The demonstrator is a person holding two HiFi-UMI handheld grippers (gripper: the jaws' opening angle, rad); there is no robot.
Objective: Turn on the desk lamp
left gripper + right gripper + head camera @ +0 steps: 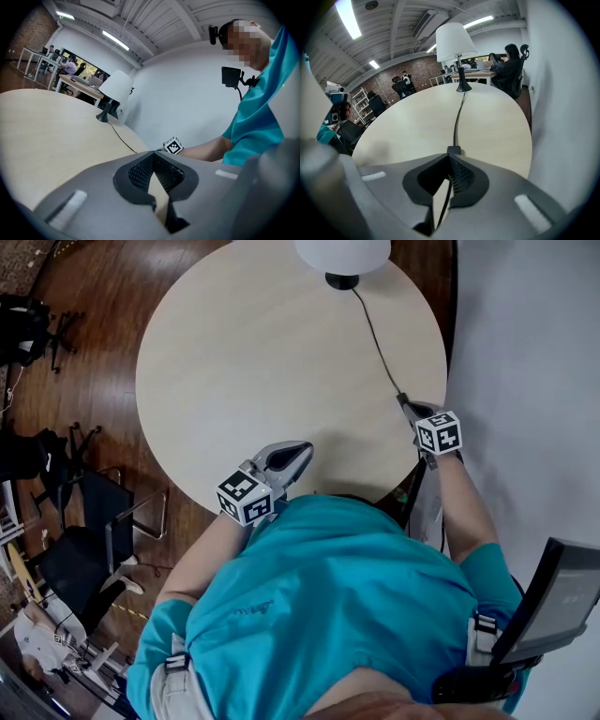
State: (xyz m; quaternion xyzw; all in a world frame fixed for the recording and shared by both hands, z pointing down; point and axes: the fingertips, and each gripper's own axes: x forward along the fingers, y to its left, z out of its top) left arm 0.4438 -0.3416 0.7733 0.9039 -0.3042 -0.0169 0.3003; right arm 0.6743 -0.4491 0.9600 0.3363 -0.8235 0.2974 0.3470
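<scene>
White-shaded lamp (342,253) stands at the far edge of the table (244,357), well ahead of my jaws. My right gripper (405,401) is closed, its tips at the switch (453,150) on the cord (375,338). My left gripper (306,447) is closed on nothing.

Round pale table (253,362), lamp (342,254), cord (378,341)

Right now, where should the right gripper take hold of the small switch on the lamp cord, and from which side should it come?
Probably pinch the switch across its two long sides, coming from the near edge of the table along the cord. It is a small block lying flat, in line with the cord, and the right gripper, jaws together, points straight at it.
</scene>
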